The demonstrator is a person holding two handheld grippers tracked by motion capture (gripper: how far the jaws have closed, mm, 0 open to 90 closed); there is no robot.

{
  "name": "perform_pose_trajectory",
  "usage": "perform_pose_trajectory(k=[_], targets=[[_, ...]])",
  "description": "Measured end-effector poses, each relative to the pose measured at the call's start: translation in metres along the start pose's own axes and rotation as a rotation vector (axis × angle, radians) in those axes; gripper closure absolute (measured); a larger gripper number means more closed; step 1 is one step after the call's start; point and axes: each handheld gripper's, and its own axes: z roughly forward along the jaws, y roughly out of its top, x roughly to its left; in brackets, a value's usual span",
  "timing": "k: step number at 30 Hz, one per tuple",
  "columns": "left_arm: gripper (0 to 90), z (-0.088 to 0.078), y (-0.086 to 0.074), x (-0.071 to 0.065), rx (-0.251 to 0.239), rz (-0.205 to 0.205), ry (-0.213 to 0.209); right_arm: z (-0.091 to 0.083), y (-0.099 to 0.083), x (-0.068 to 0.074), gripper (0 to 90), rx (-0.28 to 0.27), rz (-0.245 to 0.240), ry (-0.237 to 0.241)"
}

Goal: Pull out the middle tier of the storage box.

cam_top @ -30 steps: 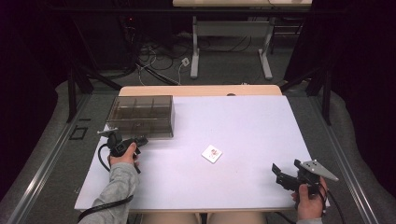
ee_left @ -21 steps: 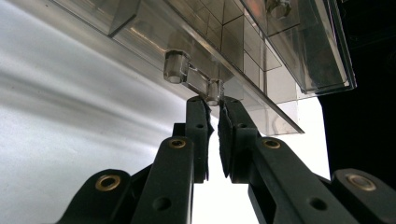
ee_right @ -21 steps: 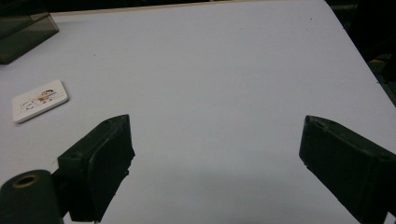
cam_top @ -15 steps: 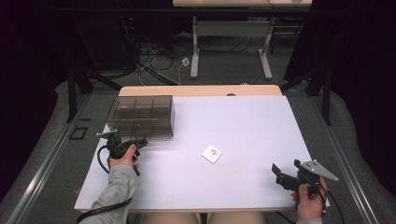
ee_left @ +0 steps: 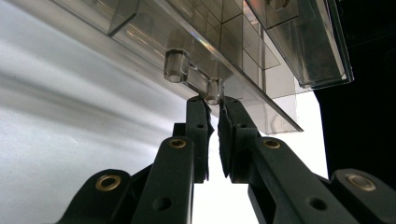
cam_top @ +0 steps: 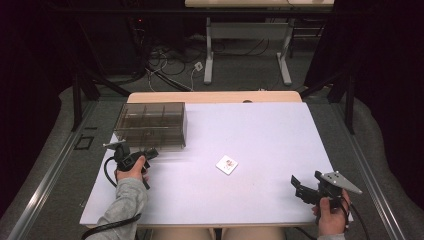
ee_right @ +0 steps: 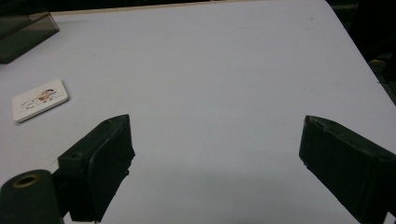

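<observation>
The clear plastic compartment box (cam_top: 151, 125) stands at the far left of the white surface (cam_top: 260, 135), its long side facing the person, with its inner dividers showing through the smoky walls. From the left tool's own view, the box (ee_left: 243, 42) fills the upper part of the frame, and a small clear latch tab (ee_left: 194, 77) juts out from its lower front edge. The left tool (ee_left: 215, 100) has its two black jaws drawn almost together, their tips pinched on the end of that tab. In the high view the left tool (cam_top: 150, 152) sits just in front of the box's near wall, held by the left hand (cam_top: 131, 172), whose grey sleeve comes in from the bottom edge. Near the middle of the surface, well apart from the box, lies a small white card (cam_top: 227, 164) with a colourful picture on it. At the near right corner the right tool (cam_top: 298, 186) rests in the right hand (cam_top: 330, 215), well away from both box and card. Its jaws stand wide apart with nothing between them, and its own view looks over bare surface toward the card (ee_right: 39, 99).
</observation>
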Motion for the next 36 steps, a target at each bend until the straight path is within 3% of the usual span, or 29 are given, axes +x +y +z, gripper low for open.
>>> perform_pose_trajectory(k=[10,20,36], targets=[[80.8,0.002,-0.003,0.000,0.013,-0.010,-0.019,0.000,0.000,0.000,9.6,0.005,-0.001,0.001],[78.0,0.004,-0.007,-0.009,0.033,0.021,-0.028,0.000,0.000,0.000,9.6,-0.001,0.002,-0.001],[70.0,-0.003,-0.007,-0.012,0.044,0.049,-0.042,0.000,0.000,0.000,9.9,0.000,0.000,-0.003]])
